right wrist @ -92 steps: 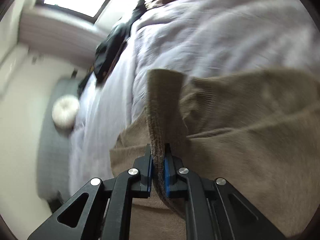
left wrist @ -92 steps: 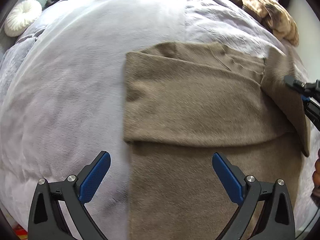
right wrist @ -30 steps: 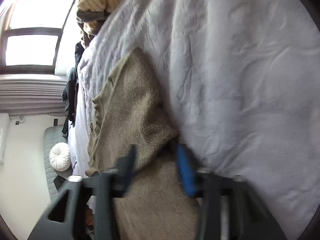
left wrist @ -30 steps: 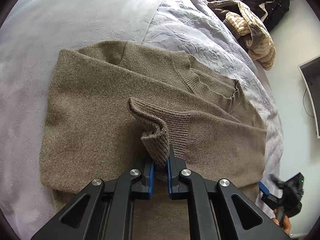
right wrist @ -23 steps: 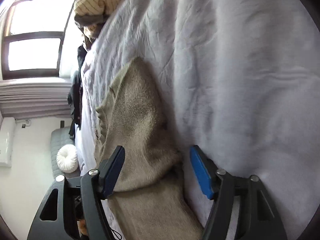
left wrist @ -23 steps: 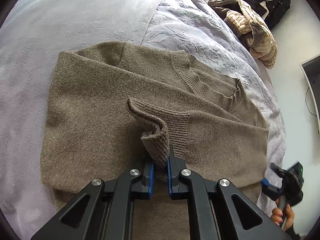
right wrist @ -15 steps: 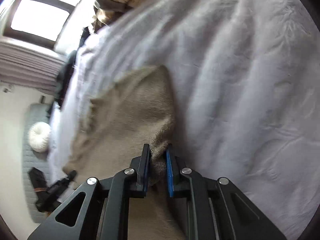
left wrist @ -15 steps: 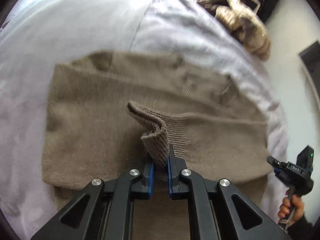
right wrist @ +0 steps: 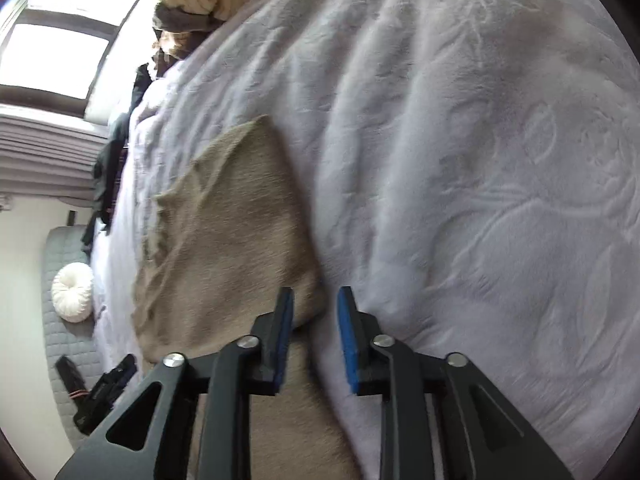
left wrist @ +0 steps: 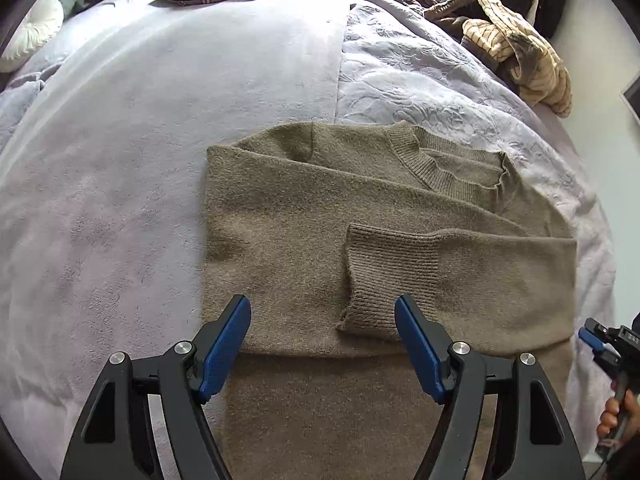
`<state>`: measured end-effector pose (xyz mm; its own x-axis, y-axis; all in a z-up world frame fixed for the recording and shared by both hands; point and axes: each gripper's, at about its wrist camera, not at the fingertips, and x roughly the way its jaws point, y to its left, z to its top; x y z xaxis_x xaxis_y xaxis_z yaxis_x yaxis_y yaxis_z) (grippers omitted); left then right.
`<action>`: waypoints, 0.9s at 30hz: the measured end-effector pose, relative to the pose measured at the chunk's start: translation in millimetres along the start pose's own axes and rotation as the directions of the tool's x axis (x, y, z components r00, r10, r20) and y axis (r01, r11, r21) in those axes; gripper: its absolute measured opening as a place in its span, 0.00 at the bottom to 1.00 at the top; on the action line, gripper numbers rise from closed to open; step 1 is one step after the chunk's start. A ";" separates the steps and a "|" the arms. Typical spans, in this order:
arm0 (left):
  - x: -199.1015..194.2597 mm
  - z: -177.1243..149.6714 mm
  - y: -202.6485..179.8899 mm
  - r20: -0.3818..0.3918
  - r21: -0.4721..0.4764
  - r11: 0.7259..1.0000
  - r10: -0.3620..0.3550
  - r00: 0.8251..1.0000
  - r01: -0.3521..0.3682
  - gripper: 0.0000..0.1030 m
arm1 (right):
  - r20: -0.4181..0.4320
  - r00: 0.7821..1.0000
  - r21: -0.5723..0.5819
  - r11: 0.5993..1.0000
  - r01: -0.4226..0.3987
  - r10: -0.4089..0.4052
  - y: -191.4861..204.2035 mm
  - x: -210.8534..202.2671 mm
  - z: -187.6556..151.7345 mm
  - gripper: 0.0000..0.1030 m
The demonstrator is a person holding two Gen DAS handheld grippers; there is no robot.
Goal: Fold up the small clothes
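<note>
Covering the bed, a lilac blanket bears a brown sweater

sweater on bed, sleeve across it
</note>
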<state>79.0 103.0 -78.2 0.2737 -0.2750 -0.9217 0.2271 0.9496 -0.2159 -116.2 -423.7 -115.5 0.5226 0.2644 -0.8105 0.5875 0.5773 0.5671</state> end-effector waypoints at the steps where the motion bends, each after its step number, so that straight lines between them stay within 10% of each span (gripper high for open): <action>1: 2.8 0.7 -0.5 -0.016 -0.003 1.000 -0.021 1.000 0.021 0.73 | -0.005 1.000 0.008 1.000 -0.026 0.026 9.8 2.8 -2.7 0.55; 5: 20.4 0.5 -16.7 -0.071 -0.015 0.991 -0.133 0.989 0.133 0.66 | -0.077 0.987 0.098 0.986 -0.133 0.141 16.5 25.1 -16.7 0.57; 7: 31.1 -0.8 -28.3 -0.107 0.008 0.990 -0.141 0.984 0.143 0.25 | -0.113 0.982 0.164 0.978 -0.132 0.151 12.6 41.0 -21.2 0.56; 9: 34.8 -2.9 -31.6 -0.123 0.021 0.991 -0.126 0.984 0.129 0.17 | -0.109 0.982 0.212 0.969 -0.128 0.154 7.6 52.1 -21.8 0.34; 10: 32.8 -4.2 -32.2 -0.113 0.030 0.992 -0.122 0.986 0.126 0.17 | -0.099 0.985 0.212 0.971 -0.115 0.139 8.0 54.3 -20.4 0.07; 21: 10.4 -18.5 -17.3 -0.060 0.109 0.993 0.044 0.997 -0.037 0.17 | -0.107 0.993 0.029 0.998 0.050 -0.047 23.1 43.9 -24.6 0.07; 27: -11.9 -9.5 -8.7 -0.010 0.098 0.995 0.022 1.000 -0.021 0.17 | 0.014 0.996 -0.037 0.995 0.088 -0.088 37.3 9.9 -10.7 0.10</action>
<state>64.9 99.4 -68.4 0.2692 -0.2526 -0.9294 0.3118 0.9359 -0.1640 -95.8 -391.3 -103.9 0.4773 0.2021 -0.8552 0.6083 0.6263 0.4876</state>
